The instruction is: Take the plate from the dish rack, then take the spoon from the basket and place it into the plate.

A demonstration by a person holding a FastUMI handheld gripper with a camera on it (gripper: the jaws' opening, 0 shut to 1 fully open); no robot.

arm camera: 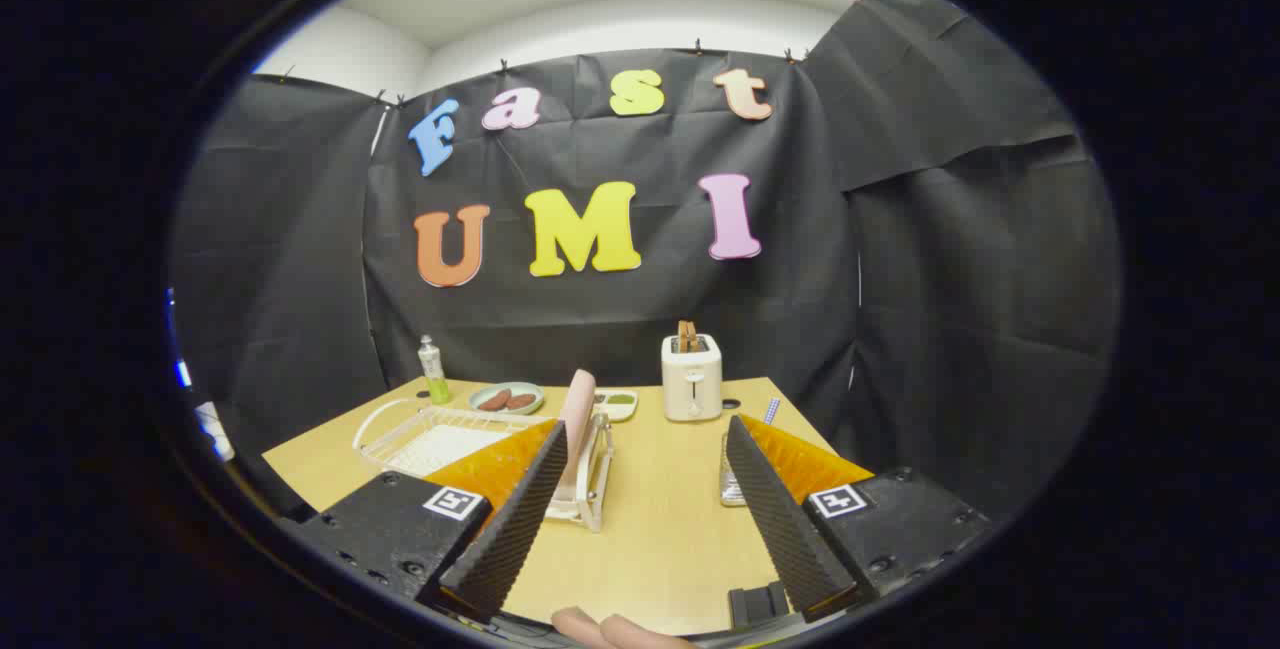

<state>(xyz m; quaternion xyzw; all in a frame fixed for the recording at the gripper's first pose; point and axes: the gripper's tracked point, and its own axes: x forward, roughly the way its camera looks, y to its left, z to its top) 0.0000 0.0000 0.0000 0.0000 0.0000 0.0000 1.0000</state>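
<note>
A pink plate stands on edge at the right end of a white wire dish rack, just beyond my left fingertip. A small metal basket sits on the wooden table, mostly hidden behind my right finger. A thin striped handle pokes up beyond that finger; I cannot tell whether it is the spoon. My gripper is held above the table's near part, open wide, with nothing between its fingers. The plate and the basket lie ahead of it, one to each side.
At the table's back stand a cream toaster with toast in it, a green bottle, a green plate with sausages and a small divided dish. A person's fingers show below the gripper.
</note>
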